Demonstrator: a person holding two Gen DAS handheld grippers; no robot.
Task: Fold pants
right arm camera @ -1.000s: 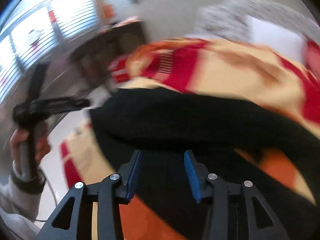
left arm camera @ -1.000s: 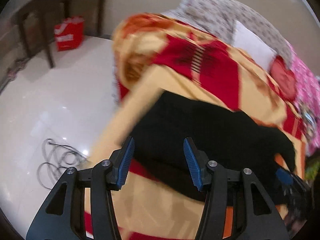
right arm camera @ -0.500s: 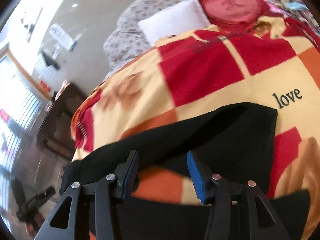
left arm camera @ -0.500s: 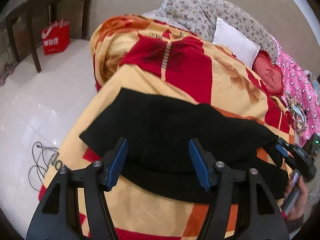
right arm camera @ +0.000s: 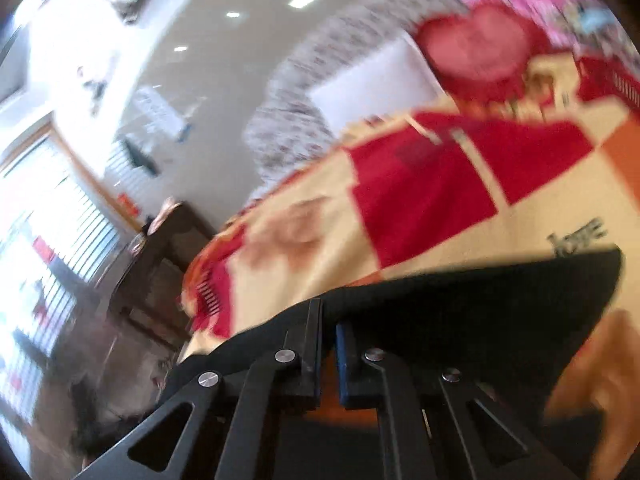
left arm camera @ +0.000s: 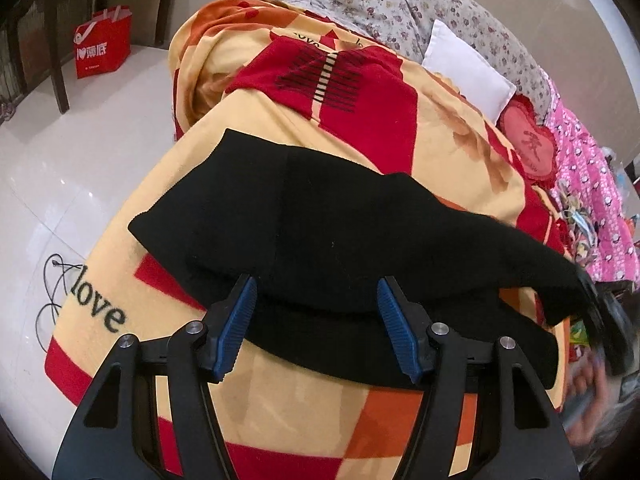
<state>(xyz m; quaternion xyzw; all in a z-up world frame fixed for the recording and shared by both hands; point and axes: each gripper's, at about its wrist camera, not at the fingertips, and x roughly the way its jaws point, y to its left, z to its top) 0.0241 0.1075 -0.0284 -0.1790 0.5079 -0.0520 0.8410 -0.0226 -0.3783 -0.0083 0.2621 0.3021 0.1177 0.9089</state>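
Observation:
Black pants (left arm camera: 340,220) lie folded across a yellow, red and orange blanket (left arm camera: 280,148) on a bed. My left gripper (left arm camera: 316,292) hovers open over the near fold; its blue pads straddle the cloth without pressing it. At the right edge of the left wrist view, the blurred right gripper (left arm camera: 600,312) pulls a corner of the pants' top layer up and taut. In the smeared right wrist view, my right gripper (right arm camera: 328,320) is shut, jaws together, with the black pants (right arm camera: 480,300) at its tips.
White pillow (left arm camera: 468,68), red heart cushion (left arm camera: 528,140) and pink bedding (left arm camera: 592,184) sit at the bed's far side. Left of the bed is a white tiled floor with a red bag (left arm camera: 103,44), dark table legs (left arm camera: 56,76) and a loose cable (left arm camera: 52,292).
My right gripper's jaws went from apart to shut on the pants' edge, and it swung and rolled, lifting the cloth. The left gripper's jaws widened a little and stayed over the fold.

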